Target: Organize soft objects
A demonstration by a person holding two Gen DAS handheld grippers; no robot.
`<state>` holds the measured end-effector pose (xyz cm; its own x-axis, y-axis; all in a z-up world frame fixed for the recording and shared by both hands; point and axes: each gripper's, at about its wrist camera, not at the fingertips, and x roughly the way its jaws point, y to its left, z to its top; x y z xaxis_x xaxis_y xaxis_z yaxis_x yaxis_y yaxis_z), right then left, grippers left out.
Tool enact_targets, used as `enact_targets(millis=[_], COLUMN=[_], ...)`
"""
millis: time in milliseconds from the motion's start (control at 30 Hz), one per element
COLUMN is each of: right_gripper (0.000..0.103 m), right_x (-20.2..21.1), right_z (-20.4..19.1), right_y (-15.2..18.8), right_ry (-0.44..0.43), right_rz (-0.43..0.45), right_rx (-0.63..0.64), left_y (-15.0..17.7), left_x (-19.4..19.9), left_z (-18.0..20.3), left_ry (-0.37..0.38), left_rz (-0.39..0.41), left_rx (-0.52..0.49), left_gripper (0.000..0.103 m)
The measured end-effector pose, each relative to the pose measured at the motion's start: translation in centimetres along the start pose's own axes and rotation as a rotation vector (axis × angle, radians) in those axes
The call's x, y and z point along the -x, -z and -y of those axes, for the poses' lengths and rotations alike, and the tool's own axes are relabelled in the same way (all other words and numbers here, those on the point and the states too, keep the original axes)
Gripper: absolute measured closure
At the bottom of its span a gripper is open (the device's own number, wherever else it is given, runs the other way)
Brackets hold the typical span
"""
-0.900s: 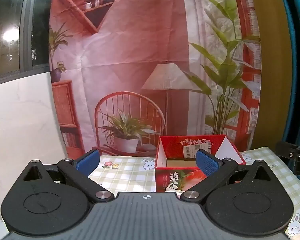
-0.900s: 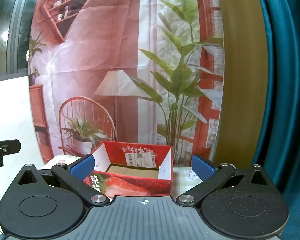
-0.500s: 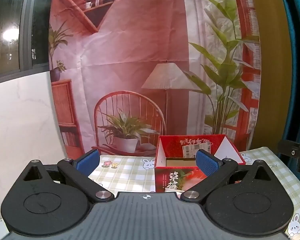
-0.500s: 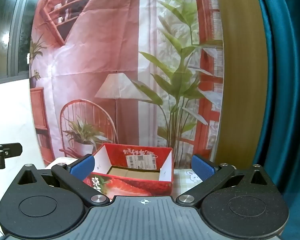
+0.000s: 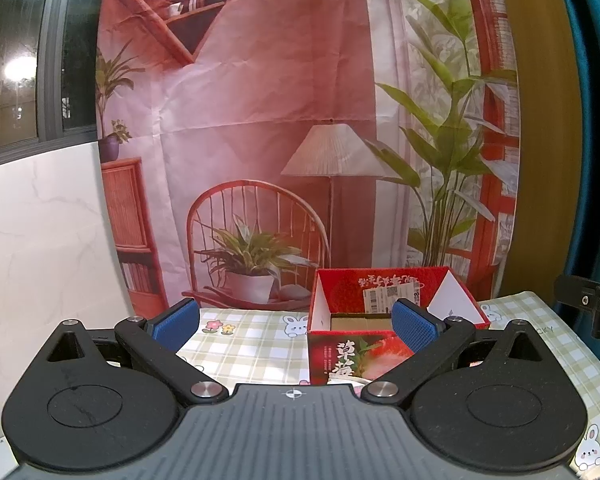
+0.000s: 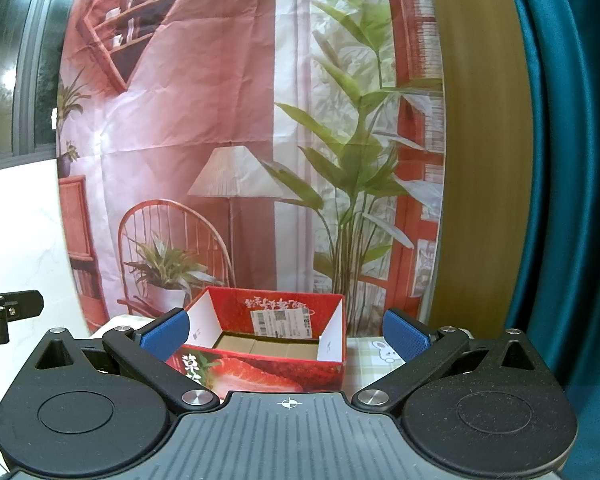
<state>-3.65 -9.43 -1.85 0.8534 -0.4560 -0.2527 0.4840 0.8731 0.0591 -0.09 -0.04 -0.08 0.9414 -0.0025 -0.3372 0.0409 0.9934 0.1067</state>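
Note:
A red strawberry-print cardboard box (image 5: pixel 352 360) stands open-topped on the checked tablecloth (image 5: pixel 252 344), with only its brown bottom showing inside. My left gripper (image 5: pixel 294 324) hovers in front of it, open, nothing between its blue pads (image 5: pixel 176 322). In the right wrist view the same box (image 6: pixel 276 372) sits straight ahead. My right gripper (image 6: pixel 286 334) is open too, and its pads (image 6: pixel 404 334) frame the box from nearer the camera. No soft object shows in either view.
A printed room backdrop (image 5: pixel 300 140) hangs close behind the box. A white marble-look wall (image 5: pixel 40 240) is on the left, a teal curtain (image 6: pixel 572 200) on the right. The other gripper's black tip (image 5: pixel 588 304) pokes in at the right edge.
Both views have dipped very slightly, so the box sits a touch higher in the right wrist view. Both grippers stay open and empty.

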Motion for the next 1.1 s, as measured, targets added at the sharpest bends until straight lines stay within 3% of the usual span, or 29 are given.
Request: enact_targets(millis=[1100], right_gripper=[0.000], right_x=[-0.08], right_z=[0.44], right_y=[-0.08], right_ry=[0.003], right_rz=[0.000], right_rx=[-0.007], left_y=[0.26], left_x=[-0.37], left_z=[-0.06], left_ry=[0.011], left_rz=[-0.011], left_rx=[0.003], left_gripper=[0.000])
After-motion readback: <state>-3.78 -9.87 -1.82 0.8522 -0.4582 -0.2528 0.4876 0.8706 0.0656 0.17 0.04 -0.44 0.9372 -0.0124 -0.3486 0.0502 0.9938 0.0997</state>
